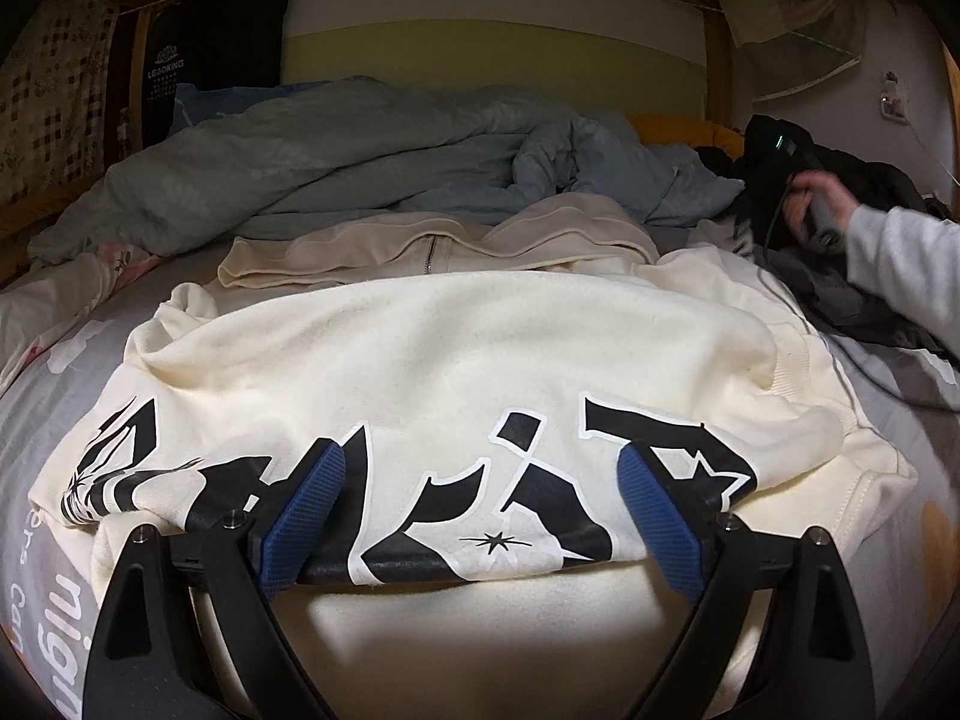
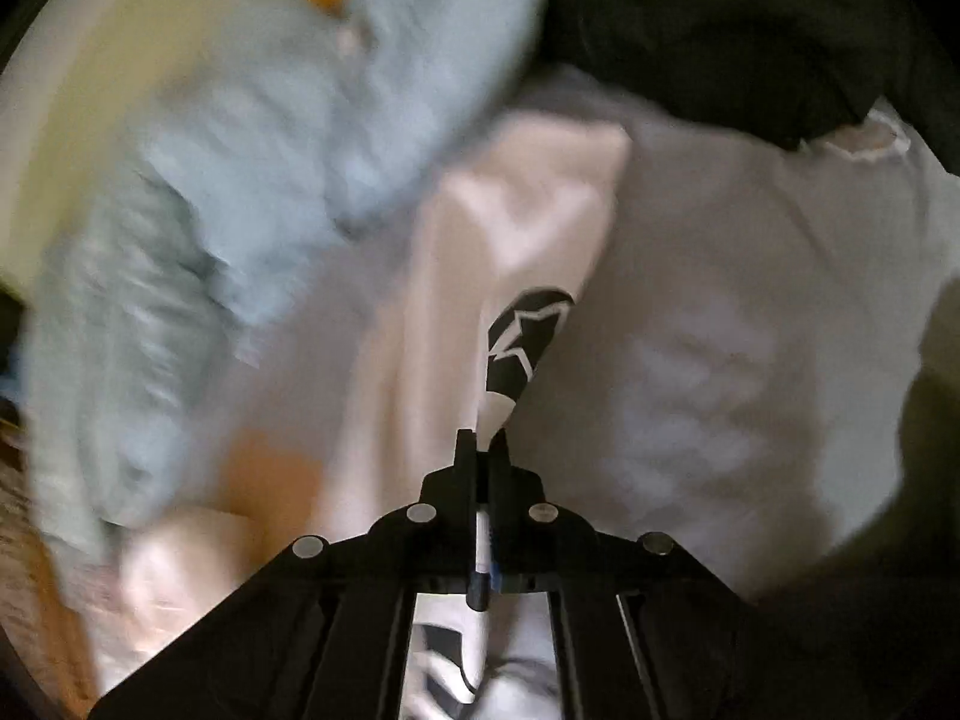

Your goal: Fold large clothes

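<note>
A cream sweatshirt [image 1: 444, 348] with a large black print lies spread on the bed, its near edge folded over. My left gripper [image 1: 483, 510] hovers at that folded edge. It is open, and its blue pads [image 1: 306, 510] stand wide apart on either side of the print without pressing it. In the right wrist view my right gripper [image 2: 483, 441] is shut on a thin ridge of cream sweatshirt [image 2: 528, 336] that bears a black star print. At the far right of the left wrist view a hand [image 1: 816, 204] in a grey sleeve grips a handle; that gripper's fingers are hidden.
A crumpled blue-grey duvet [image 1: 360, 162] fills the back of the bed. A beige zip garment [image 1: 420, 240] lies just behind the sweatshirt. Dark clothes [image 1: 840, 300] are heaped at the right. A grey printed sheet [image 1: 36, 480] shows at the left, and a wooden bed frame [image 1: 717, 60] rises behind.
</note>
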A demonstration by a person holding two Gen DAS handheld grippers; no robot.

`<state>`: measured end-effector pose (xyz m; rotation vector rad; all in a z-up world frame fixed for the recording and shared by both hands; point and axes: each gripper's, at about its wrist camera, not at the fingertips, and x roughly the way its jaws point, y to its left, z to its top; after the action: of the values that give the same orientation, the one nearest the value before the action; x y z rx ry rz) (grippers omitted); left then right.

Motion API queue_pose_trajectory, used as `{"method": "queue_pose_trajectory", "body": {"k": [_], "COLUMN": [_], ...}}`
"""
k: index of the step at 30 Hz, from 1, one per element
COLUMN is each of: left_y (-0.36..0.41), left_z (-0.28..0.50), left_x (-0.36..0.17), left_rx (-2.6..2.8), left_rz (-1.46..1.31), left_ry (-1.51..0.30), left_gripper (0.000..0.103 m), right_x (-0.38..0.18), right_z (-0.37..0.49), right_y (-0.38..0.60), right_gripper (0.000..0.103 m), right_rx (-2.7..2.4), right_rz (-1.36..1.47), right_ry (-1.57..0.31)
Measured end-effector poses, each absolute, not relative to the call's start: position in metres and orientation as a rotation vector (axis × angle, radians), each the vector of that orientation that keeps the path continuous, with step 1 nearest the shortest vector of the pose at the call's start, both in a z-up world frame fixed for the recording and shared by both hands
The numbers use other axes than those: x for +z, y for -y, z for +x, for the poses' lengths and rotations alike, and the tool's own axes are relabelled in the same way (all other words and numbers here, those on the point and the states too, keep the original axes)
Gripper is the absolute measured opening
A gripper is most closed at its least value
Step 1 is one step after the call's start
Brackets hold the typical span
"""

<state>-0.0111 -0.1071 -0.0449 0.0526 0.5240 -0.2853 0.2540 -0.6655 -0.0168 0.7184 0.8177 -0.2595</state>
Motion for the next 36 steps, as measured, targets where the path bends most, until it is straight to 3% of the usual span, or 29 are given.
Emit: {"method": "queue_pose_trajectory", "body": {"k": [11, 19, 23, 28, 33, 36], "left_y": [0.106, 0.105, 0.086, 0.056, 0.019, -0.002], "left_z": [-0.012, -0.015, -0.035, -0.061, -0.057, -0.054], "left_x": [-0.046, -0.045, -0.029, 0.013, 0.030, 0.029], "left_rx": [-0.284, -0.282, -0.346, -0.043, 0.060, 0.080], "left_rz": [0.052, 0.052, -0.018, 0.016, -0.025, -0.089], "left_ry": [-0.520, -0.516, -0.404, -0.193, -0.168, -0.200], "left_gripper": [0.093, 0.093, 0.093, 0.093, 0.093, 0.093], "right_x": [0.187, 0.260, 0.248, 0.216, 0.122, 0.057], "right_z": [0.121, 0.025, 0.015, 0.003, 0.000, -0.015], "right_y": [0.589, 0.503, 0.465, 0.382, 0.271, 0.217], "right_gripper": [0.003, 0.003, 0.003, 0.003, 0.003, 0.003], "right_rx": [-0.110, 0.073, 0.046, 0.130, 0.297, 0.090], "right_rz": [0.446, 0.287, 0.264, 0.180, 0.173, -0.002], "right_ry": [-0.568, -0.471, -0.483, -0.470, -0.583, -0.559]}}
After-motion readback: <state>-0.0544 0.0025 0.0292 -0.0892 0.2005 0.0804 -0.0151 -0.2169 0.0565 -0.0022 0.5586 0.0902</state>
